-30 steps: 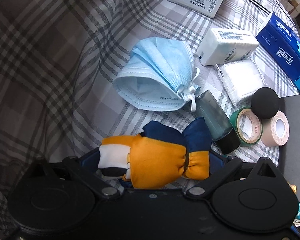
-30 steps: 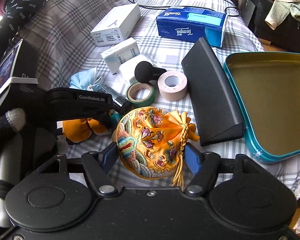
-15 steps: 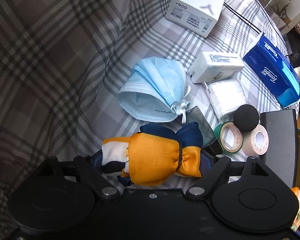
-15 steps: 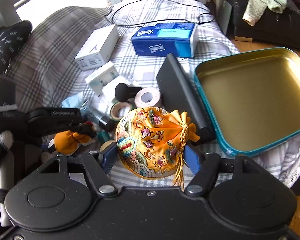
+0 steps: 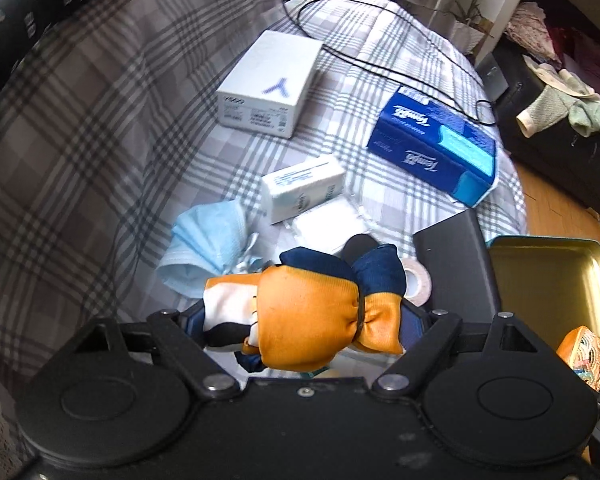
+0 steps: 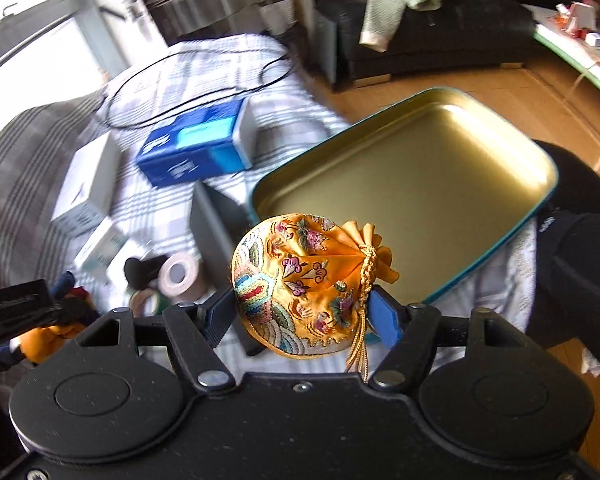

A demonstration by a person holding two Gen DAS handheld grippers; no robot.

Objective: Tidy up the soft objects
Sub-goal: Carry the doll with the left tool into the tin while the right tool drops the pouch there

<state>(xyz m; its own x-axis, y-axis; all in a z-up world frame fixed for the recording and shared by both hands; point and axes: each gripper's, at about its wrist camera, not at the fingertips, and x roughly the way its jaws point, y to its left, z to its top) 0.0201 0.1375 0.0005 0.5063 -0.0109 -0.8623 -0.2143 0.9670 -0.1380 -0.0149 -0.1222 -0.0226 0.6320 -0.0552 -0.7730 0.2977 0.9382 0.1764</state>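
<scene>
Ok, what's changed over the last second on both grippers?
Both grippers have lifted and swung toward the gold tin: the right gripper carries the embroidered pouch to its near edge, and the left gripper follows with the orange-and-navy plush. Both grips unchanged; the blue mask and boxes stayed put.

Left gripper [image 5: 306, 320] clamped on load; right gripper [image 6: 300, 316] likewise, both raised

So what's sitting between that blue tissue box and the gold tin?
In the right wrist view, a black case lies between the tissue box and the tin.
</scene>
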